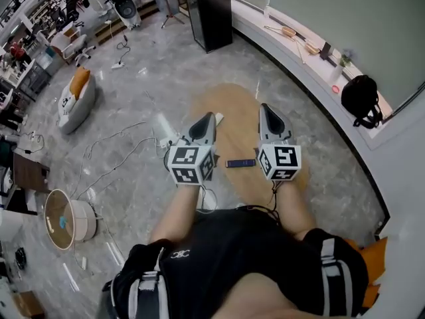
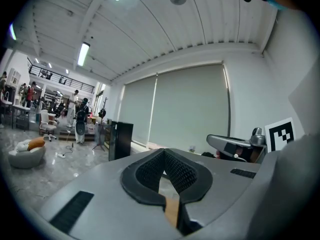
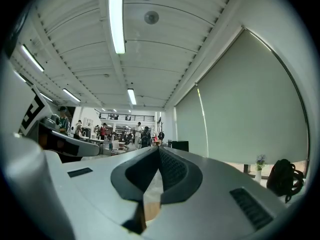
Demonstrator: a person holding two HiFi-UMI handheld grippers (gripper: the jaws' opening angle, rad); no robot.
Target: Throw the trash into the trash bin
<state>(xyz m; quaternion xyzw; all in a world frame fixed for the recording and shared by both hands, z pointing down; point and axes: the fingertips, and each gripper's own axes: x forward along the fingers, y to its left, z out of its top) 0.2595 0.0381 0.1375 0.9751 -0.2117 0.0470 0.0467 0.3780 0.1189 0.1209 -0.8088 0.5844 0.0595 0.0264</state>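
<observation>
My left gripper (image 1: 208, 119) and right gripper (image 1: 265, 110) pointed toward 12 o'clock in the head view, side by side. The fingers of both were pressed together, tips meeting, with nothing pinched. A round bin (image 1: 86, 219), white-walled with a tan rim, sat on the floor at 8 o'clock, well apart from both grippers. A dark flat bar-shaped item (image 1: 240, 163) lay at 6 o'clock on a tan rug (image 1: 229, 105), seen between the two grippers.
</observation>
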